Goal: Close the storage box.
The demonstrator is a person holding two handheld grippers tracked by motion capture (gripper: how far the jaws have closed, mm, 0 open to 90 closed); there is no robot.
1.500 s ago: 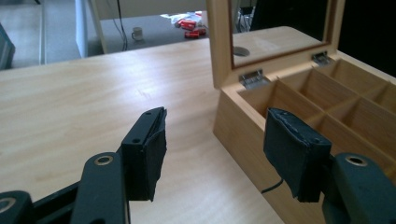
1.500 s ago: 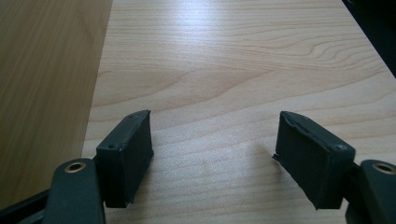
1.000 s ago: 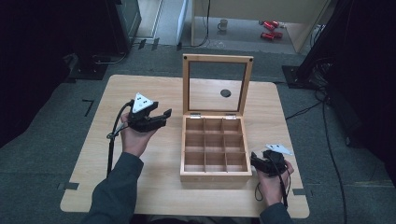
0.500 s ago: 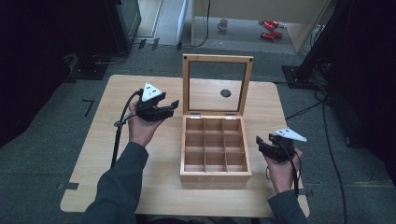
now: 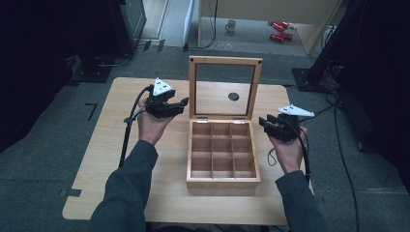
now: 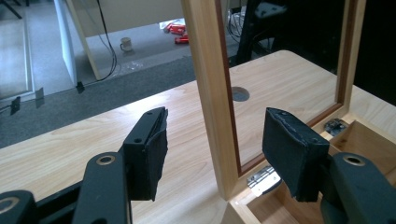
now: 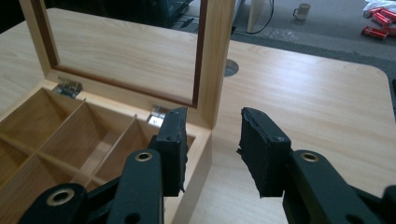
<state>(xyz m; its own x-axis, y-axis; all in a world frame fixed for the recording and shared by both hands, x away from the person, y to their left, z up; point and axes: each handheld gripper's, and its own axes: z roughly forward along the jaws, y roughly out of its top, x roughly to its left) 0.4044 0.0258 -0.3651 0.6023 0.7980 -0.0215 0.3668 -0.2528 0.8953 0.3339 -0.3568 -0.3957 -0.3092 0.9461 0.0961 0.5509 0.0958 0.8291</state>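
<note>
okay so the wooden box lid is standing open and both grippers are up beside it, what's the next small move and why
Probably ease the left gripper forward so its open jaws straddle the lid's near post, then close. That post already sits between the jaws untouched. The right gripper, whose jaws have just been closing with nothing between them, is beside the wooden box's back corner.

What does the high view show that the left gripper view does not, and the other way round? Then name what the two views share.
High view: the person's forearms, the right gripper beside the box, and all nine empty compartments of the wooden box.

Left gripper view: a close look at the left gripper with its jaws apart and the lid's left post between them, untouched, plus a metal hinge.

Both: the upright lid, the table's round hole and a mug on the floor.
</note>
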